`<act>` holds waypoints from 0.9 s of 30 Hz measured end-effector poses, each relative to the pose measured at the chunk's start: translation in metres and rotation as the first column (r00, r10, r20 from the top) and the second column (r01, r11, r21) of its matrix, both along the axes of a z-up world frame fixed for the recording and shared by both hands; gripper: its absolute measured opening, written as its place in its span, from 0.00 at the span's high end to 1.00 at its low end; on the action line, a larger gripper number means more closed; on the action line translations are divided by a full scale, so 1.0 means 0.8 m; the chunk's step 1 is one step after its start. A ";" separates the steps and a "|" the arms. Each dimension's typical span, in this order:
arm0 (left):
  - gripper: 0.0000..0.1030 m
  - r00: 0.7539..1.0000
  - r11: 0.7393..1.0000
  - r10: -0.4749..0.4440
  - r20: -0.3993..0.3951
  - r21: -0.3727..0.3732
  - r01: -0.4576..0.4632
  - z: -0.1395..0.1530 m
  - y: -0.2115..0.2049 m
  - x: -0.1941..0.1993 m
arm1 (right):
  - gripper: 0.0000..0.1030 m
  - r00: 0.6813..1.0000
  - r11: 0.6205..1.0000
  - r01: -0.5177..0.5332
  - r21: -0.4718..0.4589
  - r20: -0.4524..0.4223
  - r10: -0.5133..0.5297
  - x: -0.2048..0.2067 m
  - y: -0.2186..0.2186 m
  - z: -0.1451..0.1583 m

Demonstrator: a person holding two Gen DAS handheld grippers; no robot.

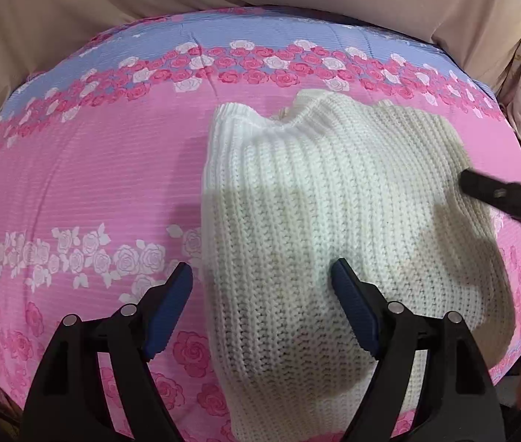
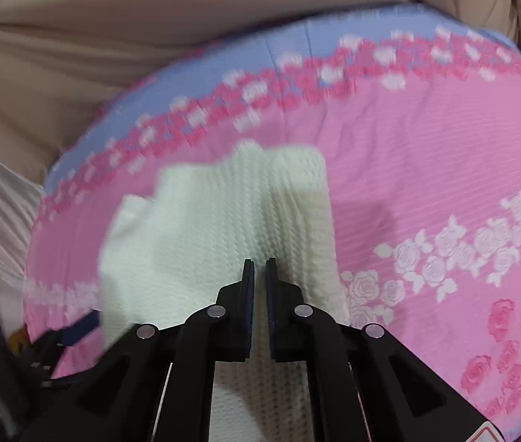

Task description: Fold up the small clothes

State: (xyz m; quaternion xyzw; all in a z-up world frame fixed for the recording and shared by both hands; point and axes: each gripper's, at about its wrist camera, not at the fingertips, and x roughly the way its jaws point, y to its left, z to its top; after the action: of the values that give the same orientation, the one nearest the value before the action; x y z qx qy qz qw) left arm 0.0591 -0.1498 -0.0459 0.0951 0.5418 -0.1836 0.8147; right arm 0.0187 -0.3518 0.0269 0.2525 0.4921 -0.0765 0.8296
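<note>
My left gripper point(image 1: 260, 276) stands wide open, pointing steeply down over the near end of the cream knitted garment point(image 1: 319, 213), one pad over the flowered bedspread point(image 1: 76, 184), the other over the knit; it has hold of nothing. My right gripper point(image 2: 259, 263) has its jaws drawn almost together with only a slit between them; from its own camera the knit lies right behind the tips, but I cannot tell whether any fold of it is pinched there, and in the left view it shows only as a dark tip point(image 1: 496, 193) at the garment's right side. The garment lies partly folded in the middle of the bedspread, its ribbed end towards the far blue-bordered edge, well clear of every corner. The risk I judge greatest is that the right jaws have closed on air or on one loose strand: a pull would then either leave the cloth behind or drag out a stitch. If they do hold, lifting one side alone could skew the layers and spoil the fold. My open left pads could also snag the coarse loops on their way down
</note>
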 end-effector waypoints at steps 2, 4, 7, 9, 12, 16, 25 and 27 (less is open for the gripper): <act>0.26 1.000 1.000 0.003 0.006 0.008 -0.003 0.001 -0.001 -0.002 | 0.94 1.000 1.000 0.006 -0.003 -0.007 -0.006 -0.017 0.004 -0.002; 0.26 1.000 1.000 0.008 0.007 0.011 -0.008 0.001 -0.003 -0.003 | 0.95 0.993 1.000 -0.006 0.003 -0.114 0.006 -0.023 0.009 -0.042; 0.25 1.000 1.000 0.009 0.003 0.017 -0.009 0.004 -0.004 -0.005 | 0.97 0.996 0.998 0.036 0.049 -0.086 -0.032 -0.044 0.005 -0.035; 0.26 1.000 1.000 0.013 0.002 0.011 -0.013 0.009 0.001 -0.008 | 0.95 0.999 0.999 0.032 0.029 -0.037 -0.030 -0.060 0.010 -0.002; 0.26 1.000 0.999 0.018 -0.002 -0.027 -0.018 0.023 0.013 -0.019 | 0.95 0.998 0.999 -0.001 -0.036 -0.063 -0.001 -0.084 0.020 0.004; 0.25 0.998 0.999 0.031 -0.049 -0.026 -0.033 0.012 0.025 -0.042 | 0.98 0.987 0.998 -0.008 -0.061 -0.163 -0.002 -0.112 0.028 -0.043; 0.16 0.995 0.997 0.078 -0.060 -0.015 -0.079 -0.015 0.044 -0.039 | 1.00 0.979 0.996 -0.070 -0.061 -0.198 0.057 -0.126 0.045 -0.070; 0.18 0.994 0.995 0.082 -0.070 -0.056 -0.086 0.002 0.051 -0.041 | 0.96 0.984 0.998 -0.041 -0.037 -0.177 0.034 -0.128 0.041 -0.046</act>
State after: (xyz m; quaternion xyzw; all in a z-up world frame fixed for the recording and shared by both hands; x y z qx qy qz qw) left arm 0.0264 -0.1090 -0.0443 0.0420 0.5670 -0.1679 0.8054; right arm -0.0838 -0.3187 -0.0096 0.2187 0.5664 -0.0929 0.7892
